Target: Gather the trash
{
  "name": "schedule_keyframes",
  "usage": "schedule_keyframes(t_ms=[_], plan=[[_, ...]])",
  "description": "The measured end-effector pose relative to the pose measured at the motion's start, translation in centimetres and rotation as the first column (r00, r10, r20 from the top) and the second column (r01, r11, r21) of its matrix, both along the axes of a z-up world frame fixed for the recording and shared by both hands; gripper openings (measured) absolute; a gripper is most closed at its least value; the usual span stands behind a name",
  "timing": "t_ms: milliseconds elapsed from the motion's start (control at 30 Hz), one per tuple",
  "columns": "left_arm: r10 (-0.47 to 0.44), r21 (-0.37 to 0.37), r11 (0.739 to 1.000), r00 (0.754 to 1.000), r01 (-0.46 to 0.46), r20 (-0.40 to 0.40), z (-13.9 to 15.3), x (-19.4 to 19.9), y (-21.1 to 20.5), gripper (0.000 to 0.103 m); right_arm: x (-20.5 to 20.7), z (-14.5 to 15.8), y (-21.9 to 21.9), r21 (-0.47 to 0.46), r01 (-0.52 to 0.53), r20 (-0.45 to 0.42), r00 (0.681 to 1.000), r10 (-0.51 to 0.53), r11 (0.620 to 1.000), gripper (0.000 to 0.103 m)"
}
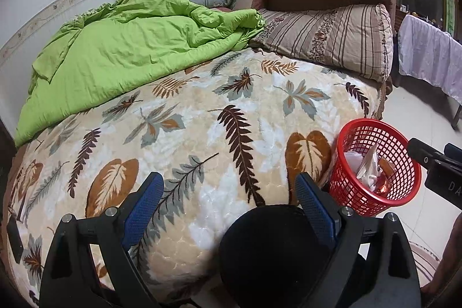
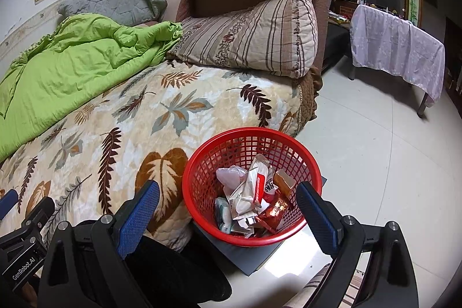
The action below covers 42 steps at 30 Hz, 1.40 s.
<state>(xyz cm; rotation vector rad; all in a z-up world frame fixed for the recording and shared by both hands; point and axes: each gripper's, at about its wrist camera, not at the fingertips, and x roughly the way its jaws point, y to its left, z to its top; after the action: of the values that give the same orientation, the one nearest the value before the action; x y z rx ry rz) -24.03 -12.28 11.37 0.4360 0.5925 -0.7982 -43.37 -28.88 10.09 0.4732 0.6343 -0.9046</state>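
1. Left wrist view: my left gripper (image 1: 228, 201) gaped wide over the leaf-print blanket (image 1: 202, 129), nothing between its blue pads (image 1: 143, 210). The red basket (image 1: 372, 163) stood off to the right, beside the bed.
2. Right wrist view: my right gripper (image 2: 228, 210) hung wide and empty above the red basket (image 2: 202, 181), trash (image 2: 254, 198) piled inside, wrappers crumpled.

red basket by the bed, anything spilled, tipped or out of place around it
Nothing stands out. The red basket stands upright on the floor beside the leaf-print blanket, with wrappers inside it and none visible on the floor or bed. Both grippers, left and right, are open and empty.
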Motion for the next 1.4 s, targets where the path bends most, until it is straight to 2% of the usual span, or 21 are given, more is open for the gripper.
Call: schedule_keyframes(t_ms=[1400], plan=[[-0.001,-0.004,1.000,1.000,0.001,-0.005,-0.08,0.48,0.26,0.091,0.50,-0.49,0.03,0.005,-0.006,-0.015,1.000,0.007,1.000,0.097]])
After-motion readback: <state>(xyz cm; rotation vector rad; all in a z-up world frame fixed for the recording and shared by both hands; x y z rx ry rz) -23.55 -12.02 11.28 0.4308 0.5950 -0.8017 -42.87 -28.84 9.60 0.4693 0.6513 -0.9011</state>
